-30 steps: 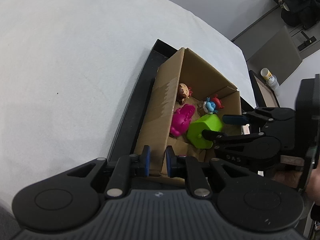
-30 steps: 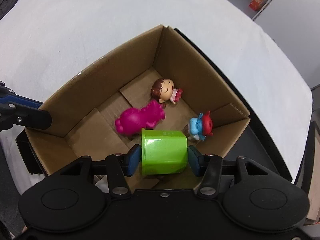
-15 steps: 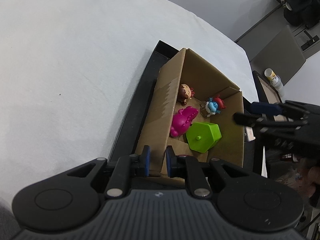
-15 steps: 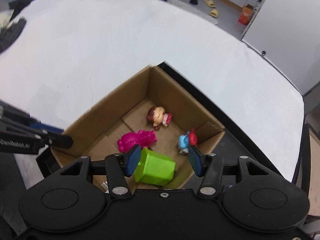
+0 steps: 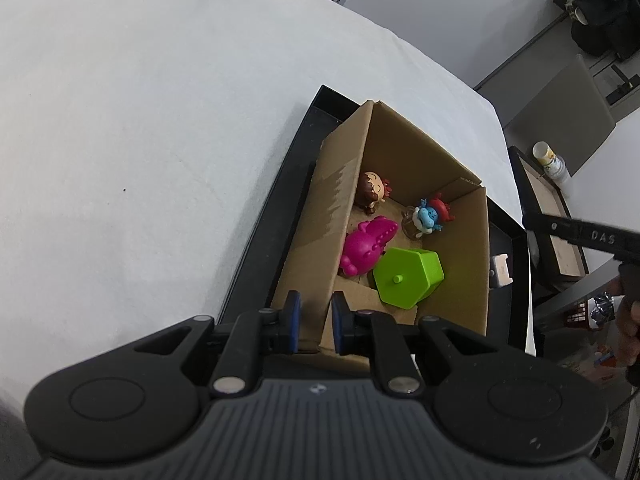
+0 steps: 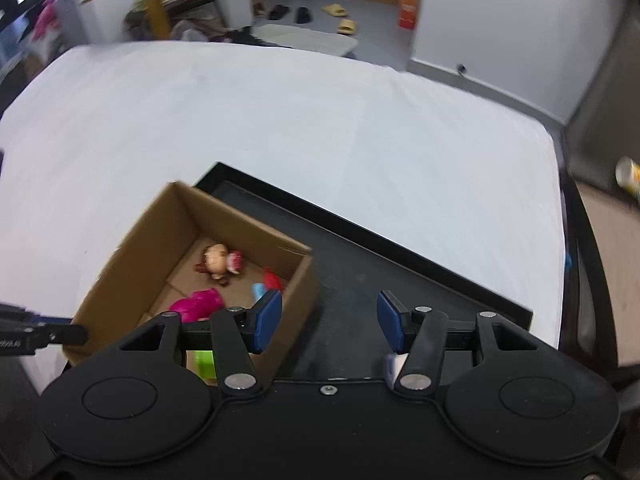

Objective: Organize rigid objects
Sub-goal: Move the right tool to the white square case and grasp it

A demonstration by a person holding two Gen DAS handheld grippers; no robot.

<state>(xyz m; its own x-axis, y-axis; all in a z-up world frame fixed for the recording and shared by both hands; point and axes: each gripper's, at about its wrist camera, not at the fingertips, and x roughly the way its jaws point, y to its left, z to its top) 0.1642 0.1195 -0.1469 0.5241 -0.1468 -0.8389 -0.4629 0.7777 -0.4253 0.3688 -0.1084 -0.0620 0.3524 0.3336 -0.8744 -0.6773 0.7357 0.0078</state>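
Left gripper (image 5: 314, 322) jaws clamped on near wall of cardboard box (image 5: 404, 148) to steady it, green container (image 5: 408, 278) dropped inside just ahead w/ toys, right gripper (image 6: 329, 322) jaws wide, empty.

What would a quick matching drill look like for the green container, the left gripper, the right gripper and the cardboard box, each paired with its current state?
Things:
1. green container
2. left gripper
3. right gripper
4. cardboard box

States:
A. jaws apart, nothing between them
B. sits on the black tray
C. lies inside the box beside the pink toy
D. clamped on a box wall

Pairs: 1-C, 2-D, 3-A, 4-B
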